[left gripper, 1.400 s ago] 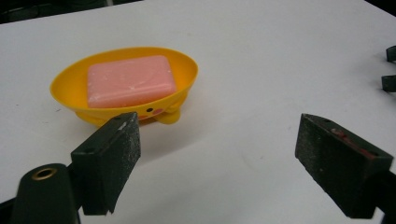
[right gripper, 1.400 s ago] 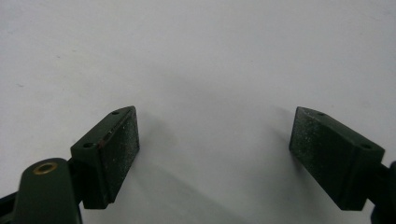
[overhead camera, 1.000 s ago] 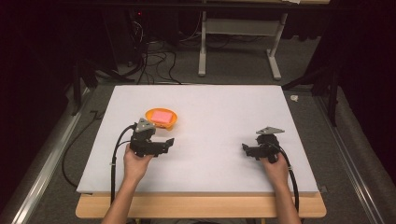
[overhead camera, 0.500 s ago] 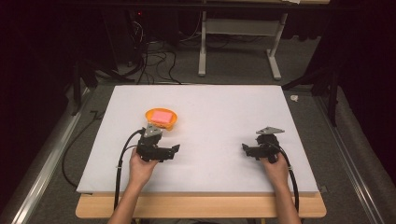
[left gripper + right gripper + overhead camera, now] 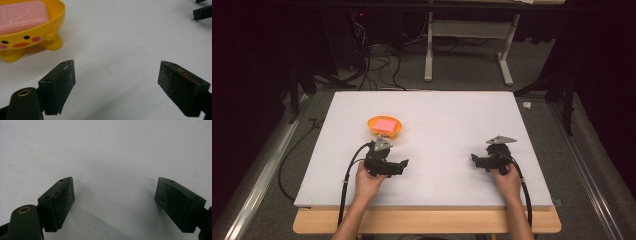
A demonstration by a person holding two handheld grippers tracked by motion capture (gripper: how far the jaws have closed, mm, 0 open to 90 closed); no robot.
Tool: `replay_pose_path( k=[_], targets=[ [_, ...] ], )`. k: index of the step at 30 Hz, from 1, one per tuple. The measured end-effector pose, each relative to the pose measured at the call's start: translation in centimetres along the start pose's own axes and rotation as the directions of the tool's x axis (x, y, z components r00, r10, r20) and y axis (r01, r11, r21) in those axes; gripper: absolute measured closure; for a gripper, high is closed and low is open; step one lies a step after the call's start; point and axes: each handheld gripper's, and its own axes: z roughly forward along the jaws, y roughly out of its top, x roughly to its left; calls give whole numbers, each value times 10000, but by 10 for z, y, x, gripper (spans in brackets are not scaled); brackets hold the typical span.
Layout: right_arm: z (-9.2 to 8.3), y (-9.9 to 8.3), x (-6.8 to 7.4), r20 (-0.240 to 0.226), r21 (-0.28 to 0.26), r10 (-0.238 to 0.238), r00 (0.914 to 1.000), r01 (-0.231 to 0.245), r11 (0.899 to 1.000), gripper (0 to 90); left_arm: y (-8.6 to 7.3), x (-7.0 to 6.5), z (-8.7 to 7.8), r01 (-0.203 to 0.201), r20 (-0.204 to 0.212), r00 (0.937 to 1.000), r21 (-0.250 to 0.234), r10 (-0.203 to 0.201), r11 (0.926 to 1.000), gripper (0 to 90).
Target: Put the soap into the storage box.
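An orange-yellow duck-faced soap dish [image 5: 385,126] stands on the white table [image 5: 442,115], left of centre, with a pink soap bar [image 5: 385,124] in it. In the left gripper view the soap dish [image 5: 30,32] with the pink soap [image 5: 22,15] sits at the upper left. My left gripper [image 5: 403,165] rests low on the table just in front of the dish, pointing right, jaws wide open and empty [image 5: 117,82]. My right gripper [image 5: 473,159] lies at the front right, pointing left, also open with nothing between its jaws [image 5: 115,200].
The other gripper's black jaw tips [image 5: 203,11] peek in at the top right of the left gripper view. Cables [image 5: 377,60] and a table frame [image 5: 467,45] lie on the dark floor beyond the far edge. The wooden front edge [image 5: 427,220] runs below my hands.
My left gripper has drawn back toward the front edge, away from the soap dish, and sits lower on the table. The right gripper has barely moved.
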Motion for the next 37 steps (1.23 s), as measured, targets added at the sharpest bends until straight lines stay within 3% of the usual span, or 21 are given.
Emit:
replay_pose_path(
  k=[27, 30, 32, 37],
  targets=[
    [0, 0, 0, -6, 20, 6, 10000, -6, 10000, 164, -13, -2, 32, -193, -605, 9979, 571, 227, 9982, 154],
    [0, 0, 0, -6, 21, 5, 10000, -5, 10000, 164, -19, -2, 40, -233, -753, 9967, 901, 301, 9957, 139],
    [0, 0, 0, 0, 16, 2, 10000, -2, 10000, 164, -23, -1, 40, -159, -685, 9975, 528, 195, 9985, 144],
    [0, 0, 0, 0, 17, 3, 10000, -3, 10000, 164, -23, -2, 40, -174, -692, 9974, 517, 210, 9985, 142]
  ],
)
